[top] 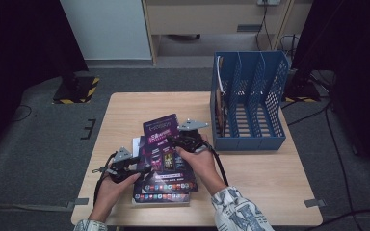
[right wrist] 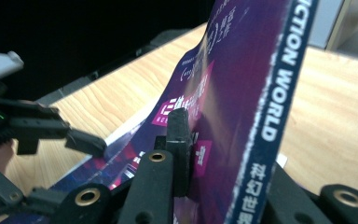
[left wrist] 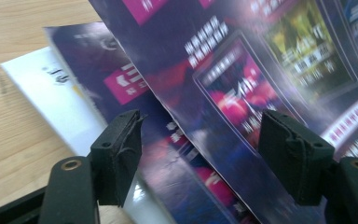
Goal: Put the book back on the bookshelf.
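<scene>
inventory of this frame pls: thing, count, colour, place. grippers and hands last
Purple glossy magazine: 1, purple with pink panels, top of the stack, one side lifted.
Magazines underneath: at least 2, one purple and one white, stacked at the table's front left.
Blue plastic file rack: 1, blue, table's far right; brown item in its left slot.
Light wooden table: 1, light wood.
Right gripper: 1, black, shut on the lifted magazine's edge.
Left gripper: 1, black, open, beside the stack.
Hands: 2, patterned sleeves.

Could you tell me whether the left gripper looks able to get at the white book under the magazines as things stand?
Probably yes: the left gripper is open, and the white book's left edge juts out bare from under the magazines.
</scene>
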A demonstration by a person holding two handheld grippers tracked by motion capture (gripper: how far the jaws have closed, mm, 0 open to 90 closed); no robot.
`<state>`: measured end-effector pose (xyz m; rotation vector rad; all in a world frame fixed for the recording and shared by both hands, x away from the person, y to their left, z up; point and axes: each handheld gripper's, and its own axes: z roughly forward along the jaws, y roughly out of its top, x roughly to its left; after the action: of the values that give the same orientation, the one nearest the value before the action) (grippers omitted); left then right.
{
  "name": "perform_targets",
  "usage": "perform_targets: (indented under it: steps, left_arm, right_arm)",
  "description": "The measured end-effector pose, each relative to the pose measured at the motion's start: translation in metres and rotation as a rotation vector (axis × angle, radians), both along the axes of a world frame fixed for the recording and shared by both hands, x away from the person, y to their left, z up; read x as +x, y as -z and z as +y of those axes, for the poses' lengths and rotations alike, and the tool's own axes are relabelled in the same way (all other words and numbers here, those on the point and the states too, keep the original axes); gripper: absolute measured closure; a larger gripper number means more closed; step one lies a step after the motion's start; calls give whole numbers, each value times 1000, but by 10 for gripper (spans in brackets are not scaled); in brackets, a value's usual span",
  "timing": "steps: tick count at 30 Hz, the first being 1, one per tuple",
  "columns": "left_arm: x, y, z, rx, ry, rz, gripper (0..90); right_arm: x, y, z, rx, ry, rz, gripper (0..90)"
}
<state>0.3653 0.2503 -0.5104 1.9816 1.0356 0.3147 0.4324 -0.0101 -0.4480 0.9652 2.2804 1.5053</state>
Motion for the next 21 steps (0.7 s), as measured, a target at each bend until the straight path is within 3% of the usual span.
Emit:
perform_targets:
  steps: [3, 12, 15, 18, 21]
  left_arm:
    - [0, 1, -2, 4, 13, 1, 294]
    - [1, 2, -3, -54, 58, 37, 315]
    - [1, 2, -5, -67, 76, 48, 379]
    - [2, 1, -4, -77, 76, 53, 459]
    - [5, -1, 2, -97, 51, 76, 609]
  right_arm:
    - [-1, -3, -1, 8, -8, -21, 808]
    - [-8, -18, 1, 49, -42, -117, 819]
    - [-12, -28, 2, 77, -55, -166, 825]
    - [-14, -32, 2, 95, -66, -179, 826]
    - [-14, -31, 2, 85, -82, -174, 827]
